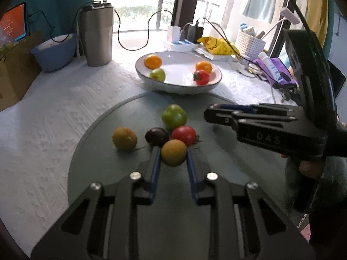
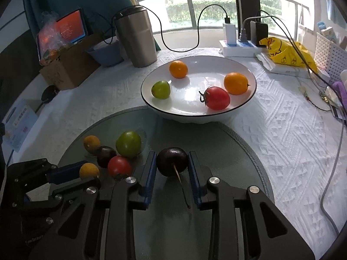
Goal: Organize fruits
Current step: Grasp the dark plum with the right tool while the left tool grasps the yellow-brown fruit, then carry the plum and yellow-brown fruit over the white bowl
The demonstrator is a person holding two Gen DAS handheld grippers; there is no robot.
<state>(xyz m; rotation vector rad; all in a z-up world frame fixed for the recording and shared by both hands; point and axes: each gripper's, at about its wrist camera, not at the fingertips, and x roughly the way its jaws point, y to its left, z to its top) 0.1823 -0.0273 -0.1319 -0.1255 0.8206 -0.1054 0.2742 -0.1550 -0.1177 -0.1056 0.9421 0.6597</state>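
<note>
Left wrist view: left gripper (image 1: 173,151) straddles a brownish-yellow fruit (image 1: 173,152) on the grey-green mat (image 1: 95,173), near side of the white bowl (image 1: 151,81). Blue pads just beside its flanks; contact not certain, can't tell if clamped yet.
Right wrist view: right gripper (image 2: 172,161) brackets a dark plum w/ stem (image 2: 172,161); small gaps both sides, so jaws look released, not gripping.
Bowl contents: 2 oranges, green fruit, red tomato (image 2: 218,98).
Mat cluster: large green fruit (image 2: 128,144), red tomato (image 2: 119,166), 2nd dark plum (image 2: 105,156), another brownish fruit (image 2: 91,144), all on mat on the near side of bowl, just left of right gripper.
Step (judged): pick phase, both grippers lined up, nothing lifted.
Next move: close on each fruit gently, lift, carry fwd over bowl rim, release.
Risk: round fruit may roll; tomato touches left's target, could get nudged.
</note>
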